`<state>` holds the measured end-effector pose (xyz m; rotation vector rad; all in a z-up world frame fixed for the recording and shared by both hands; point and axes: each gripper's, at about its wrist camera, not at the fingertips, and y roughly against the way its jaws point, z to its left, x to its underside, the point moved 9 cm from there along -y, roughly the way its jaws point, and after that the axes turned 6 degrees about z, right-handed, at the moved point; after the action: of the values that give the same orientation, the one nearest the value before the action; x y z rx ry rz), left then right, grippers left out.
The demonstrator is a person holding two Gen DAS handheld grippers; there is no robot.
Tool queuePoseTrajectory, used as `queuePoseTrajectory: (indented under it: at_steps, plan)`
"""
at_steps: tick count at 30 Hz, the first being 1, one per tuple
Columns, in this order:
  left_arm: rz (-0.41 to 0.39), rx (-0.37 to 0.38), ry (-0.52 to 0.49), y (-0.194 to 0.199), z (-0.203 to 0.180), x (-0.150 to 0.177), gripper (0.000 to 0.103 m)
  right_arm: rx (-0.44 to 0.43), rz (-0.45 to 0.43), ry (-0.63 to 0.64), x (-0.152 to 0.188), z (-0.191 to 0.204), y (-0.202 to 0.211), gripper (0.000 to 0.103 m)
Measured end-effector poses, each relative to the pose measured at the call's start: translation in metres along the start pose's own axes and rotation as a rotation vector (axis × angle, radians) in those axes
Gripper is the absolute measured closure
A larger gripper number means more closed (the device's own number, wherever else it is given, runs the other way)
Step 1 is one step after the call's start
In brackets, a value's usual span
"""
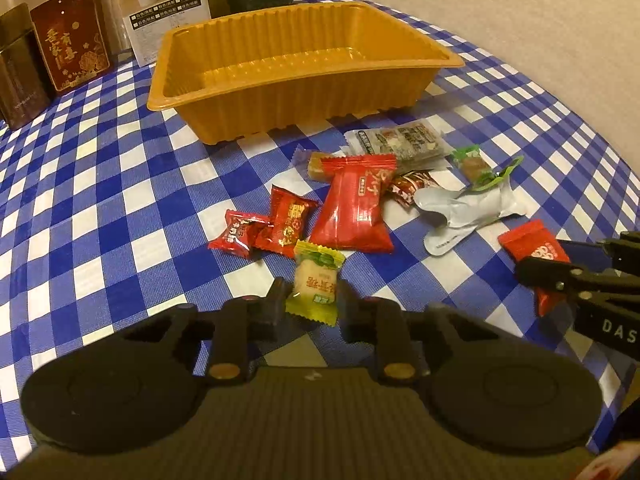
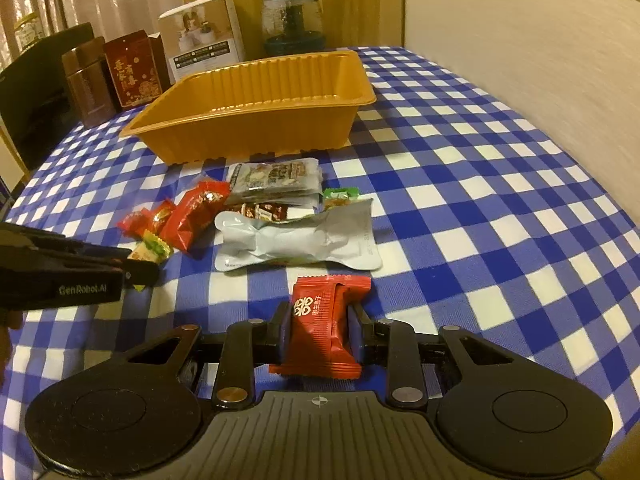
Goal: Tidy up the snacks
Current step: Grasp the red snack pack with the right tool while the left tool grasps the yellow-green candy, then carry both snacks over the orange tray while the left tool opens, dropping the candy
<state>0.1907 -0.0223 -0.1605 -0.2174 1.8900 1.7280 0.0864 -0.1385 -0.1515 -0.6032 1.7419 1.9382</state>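
The dark tin [image 1: 18, 68] at the left wrist view's upper left is cut by the frame edge. In the right wrist view, the brown snack packet [image 2: 262, 211] lies half buried under the silver pouch [image 2: 296, 236]; its print is too small to read.

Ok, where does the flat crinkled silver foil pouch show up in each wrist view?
Left wrist view: the flat crinkled silver foil pouch lies right of centre, right of the big red packet.
Right wrist view: it lies at centre, just beyond the held red wrapper.
Shared landmark: the ribbed orange plastic tray sits behind it in both.
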Motion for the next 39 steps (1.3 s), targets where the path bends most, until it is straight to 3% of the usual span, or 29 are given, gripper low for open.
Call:
queuePoseTrajectory:
  at_steps: [14, 26, 32, 35, 39]
  plan:
    - [-0.022, -0.029, 0.024, 0.057, 0.001, -0.016, 0.08, -0.089, -0.076, -0.024, -0.019, 0.001, 0.038, 0.075]
    - [-0.147, 0.016, 0.074, 0.101, -0.011, -0.054, 0.08, -0.111, -0.139, -0.013, -0.048, 0.0, 0.055, 0.075]
    - [-0.219, 0.031, 0.12, 0.108, -0.001, -0.075, 0.08, -0.098, -0.162, 0.002, -0.083, 0.001, 0.064, 0.075]
    - [-0.249, 0.03, 0.136, 0.106, 0.003, -0.087, 0.08, -0.098, -0.231, 0.044, -0.111, 0.008, 0.071, 0.075]
    - [-0.282, 0.032, 0.188, 0.094, 0.017, -0.107, 0.08, -0.119, -0.256, 0.031, -0.141, 0.003, 0.054, 0.075]
